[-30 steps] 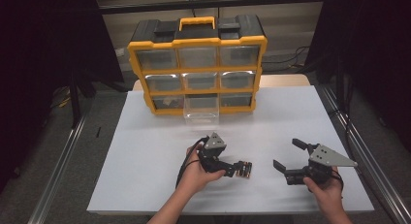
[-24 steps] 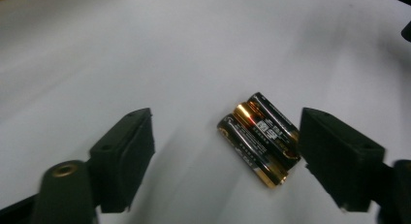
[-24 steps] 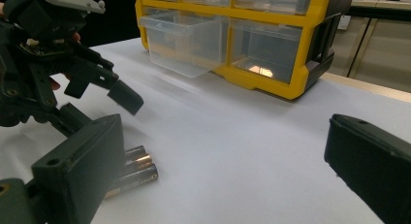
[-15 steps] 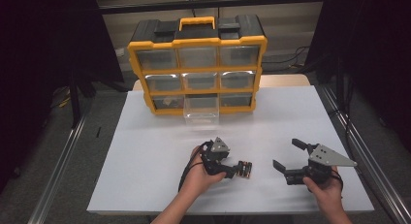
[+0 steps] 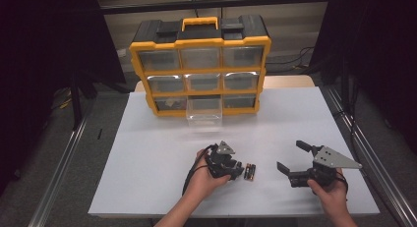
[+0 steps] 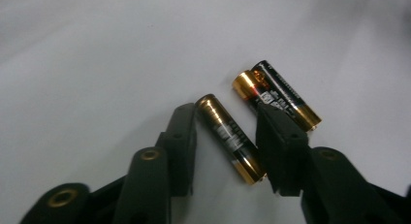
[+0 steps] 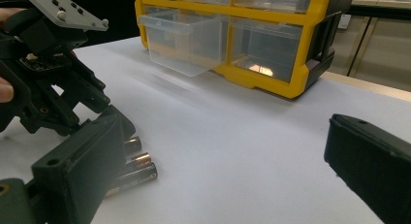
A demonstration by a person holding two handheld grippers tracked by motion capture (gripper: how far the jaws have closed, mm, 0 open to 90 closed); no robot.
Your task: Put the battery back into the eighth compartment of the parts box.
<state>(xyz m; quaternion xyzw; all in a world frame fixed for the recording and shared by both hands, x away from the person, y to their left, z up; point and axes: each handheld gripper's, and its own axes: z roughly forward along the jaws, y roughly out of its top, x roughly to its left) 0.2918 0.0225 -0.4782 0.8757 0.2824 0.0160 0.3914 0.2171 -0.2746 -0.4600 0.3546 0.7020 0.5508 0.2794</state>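
On the white counter, the left tongs sit low at about six o'clock in the high view, tipped down toward a small cluster of batteries lying just to their three o'clock side. In the left gripper view the jaws stand partly open, and one gold-and-black battery lies flat on the counter in the gap between them, with a little white showing on either side, so the jaws straddle it but are not closed on it. A second pair of batteries lies just beyond the jaw at three o'clock, side by side and partly hidden behind it. The right tongs are held at about four o'clock in the high view, well apart from the batteries, jaws spread wide and holding nothing; a grey three-cornered plate sits on top. In the right gripper view those jaws frame the scene from far left and far right, with the left tongs and the batteries at nine o'clock. At twelve o'clock on the counter stands a yellow-and-black organiser with clear drawers, its bottom middle drawer pulled out toward the person.
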